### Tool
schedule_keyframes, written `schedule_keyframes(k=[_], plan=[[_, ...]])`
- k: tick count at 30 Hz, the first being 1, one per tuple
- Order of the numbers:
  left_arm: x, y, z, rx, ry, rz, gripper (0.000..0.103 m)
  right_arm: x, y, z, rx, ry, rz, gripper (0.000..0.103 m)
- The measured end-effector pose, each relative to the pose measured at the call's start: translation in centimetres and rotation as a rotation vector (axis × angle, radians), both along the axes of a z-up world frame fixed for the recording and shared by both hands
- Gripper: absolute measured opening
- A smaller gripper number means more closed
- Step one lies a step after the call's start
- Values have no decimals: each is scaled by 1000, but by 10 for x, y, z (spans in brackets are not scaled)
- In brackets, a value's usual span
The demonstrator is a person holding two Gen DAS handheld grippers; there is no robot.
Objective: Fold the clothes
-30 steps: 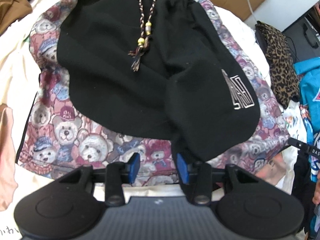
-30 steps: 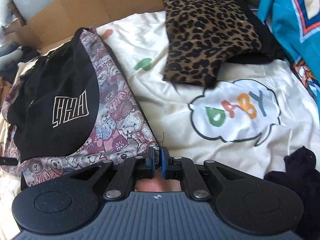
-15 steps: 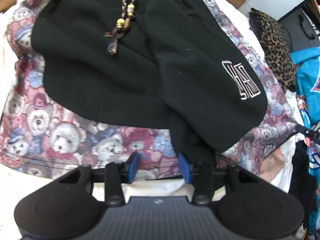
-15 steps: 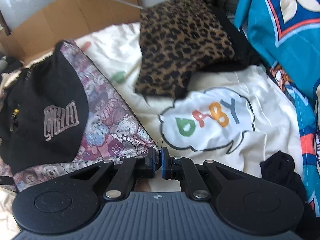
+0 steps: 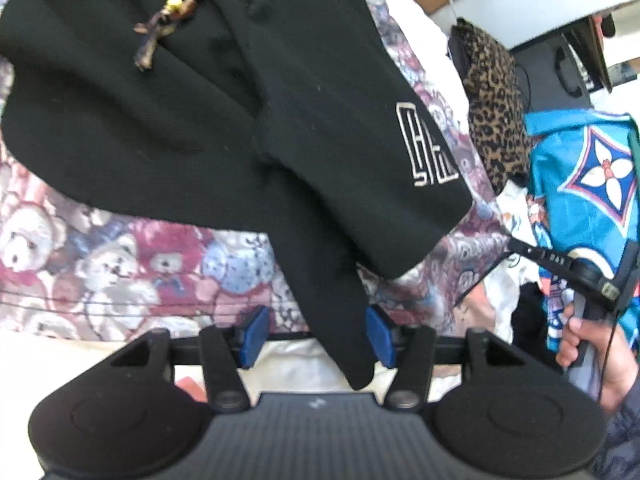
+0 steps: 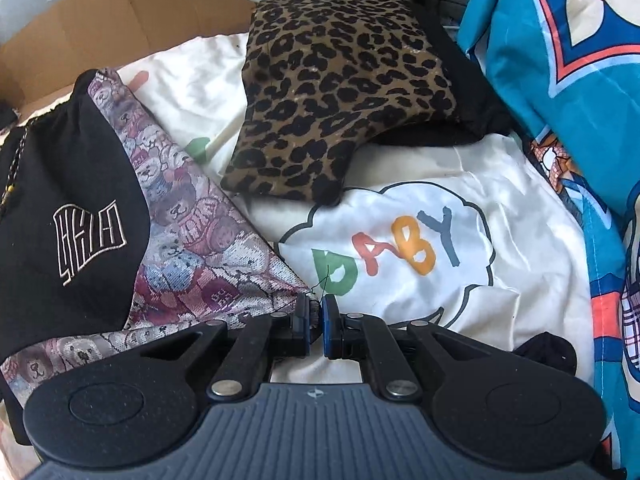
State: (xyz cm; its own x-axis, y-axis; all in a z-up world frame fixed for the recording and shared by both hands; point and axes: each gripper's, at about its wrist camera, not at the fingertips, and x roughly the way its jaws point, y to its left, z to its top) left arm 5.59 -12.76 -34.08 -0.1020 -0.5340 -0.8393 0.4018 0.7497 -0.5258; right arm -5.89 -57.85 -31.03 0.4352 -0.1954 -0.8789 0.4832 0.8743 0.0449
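Note:
Black shorts (image 5: pixel 200 100) with teddy-bear print side panels (image 5: pixel 120 264) lie spread on the bed, a beaded drawstring (image 5: pixel 176 12) on top. My left gripper (image 5: pixel 316 336) is open at the hem, and a pointed black flap of the shorts (image 5: pixel 332 320) lies between its blue pads, close to the right one. My right gripper (image 6: pixel 317 316) is shut on the corner of the teddy-bear print fabric (image 6: pixel 192 240) beside the black leg with a white logo (image 6: pixel 88 236). In the left wrist view the right gripper (image 5: pixel 560 268) shows at the right edge, held by a hand (image 5: pixel 592 344).
A leopard-print garment (image 6: pixel 340 92) lies just beyond the shorts on the cream sheet with a BABY print (image 6: pixel 400 248). Blue patterned cloth (image 6: pixel 560 60) fills the right side. Cardboard (image 6: pixel 100 20) stands at the back. A small dark garment (image 6: pixel 548 350) lies near right.
My left gripper has moved forward over the hem, so the black flap now lies between its open fingers. The right gripper stays shut on the bear-print corner, shifted slightly.

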Motion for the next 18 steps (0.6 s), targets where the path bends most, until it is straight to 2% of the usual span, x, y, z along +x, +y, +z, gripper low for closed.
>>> schedule_keyframes(k=[3,4,6,7,13,18], plan=[[-3,-6,-5,-9,10,1,54,0,0,1,-2,1,5,4],[-4,-10,-5,-10,12,3,47,0,0,1,-2,1,6,4],[-4,-23,-8,4,27,-7,24,1,0,2,-3,-1,7,4],[-6,-24,-7,5,34,-19,3,1,-1,3,-3,-2,8,4],[-15,-16,6,-14,12,-61,1,0,-1,7,0,-13,-1,4],[-19,5,2,33,15,-51,1,-1,9,-8,29,25,20,5]])
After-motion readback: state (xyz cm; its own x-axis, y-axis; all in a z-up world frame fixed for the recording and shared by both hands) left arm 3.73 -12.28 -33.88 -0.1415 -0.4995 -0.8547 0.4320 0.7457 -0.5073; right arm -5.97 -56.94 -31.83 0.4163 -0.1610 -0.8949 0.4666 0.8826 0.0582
